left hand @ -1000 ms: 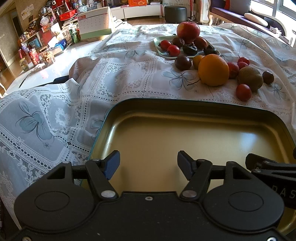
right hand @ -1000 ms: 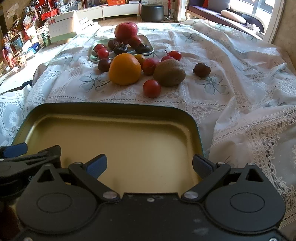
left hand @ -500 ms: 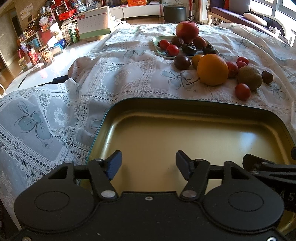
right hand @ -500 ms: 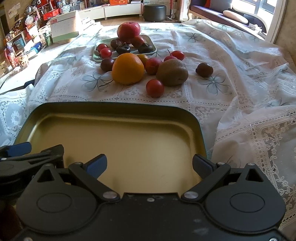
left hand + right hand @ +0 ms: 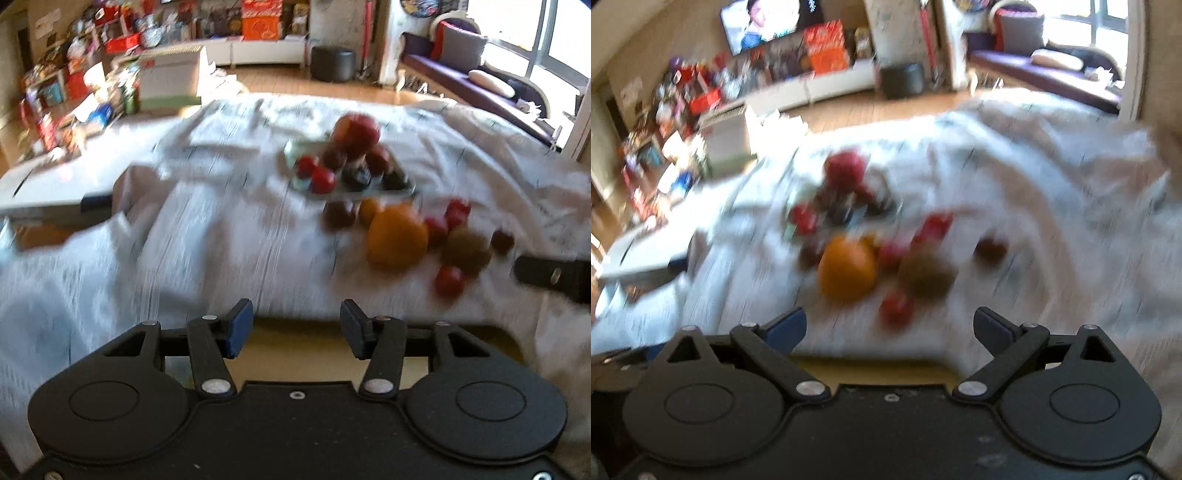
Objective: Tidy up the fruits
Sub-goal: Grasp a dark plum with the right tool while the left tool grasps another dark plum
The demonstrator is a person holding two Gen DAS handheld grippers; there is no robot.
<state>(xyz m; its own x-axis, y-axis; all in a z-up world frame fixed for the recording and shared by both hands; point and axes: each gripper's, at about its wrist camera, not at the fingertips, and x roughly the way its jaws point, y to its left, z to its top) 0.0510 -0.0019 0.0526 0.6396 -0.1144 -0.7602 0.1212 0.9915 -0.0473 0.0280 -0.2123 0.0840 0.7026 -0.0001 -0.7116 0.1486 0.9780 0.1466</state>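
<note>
Both views motion-blurred. Left gripper [image 5: 291, 328] released, nothing between the fingers, poised over far edge of yellow tray [image 5: 303, 354]. Right gripper [image 5: 890, 328] spread wider, likewise holding nothing, over same tray [image 5: 879, 365]; one of its dark fingers [image 5: 546, 275] visible at right edge of left view. Landmark: large orange [image 5: 397, 236] [image 5: 847, 271] on white lace tablecloth [image 5: 221, 236], beyond the tray. Just right of orange, brown kiwi [image 5: 467, 251] [image 5: 925, 275]; in front of kiwi, small red fruit [image 5: 448, 280] [image 5: 895, 308]. Further right, small dark fruit [image 5: 502, 242] lying apart. Behind orange, pale green plate [image 5: 295, 181] carrying red apple [image 5: 356, 129] [image 5: 846, 168], cherry tomatoes and dark fruits, too blurred to count. Dark fruit [image 5: 338, 216] just left-behind orange, off the plate.
</note>
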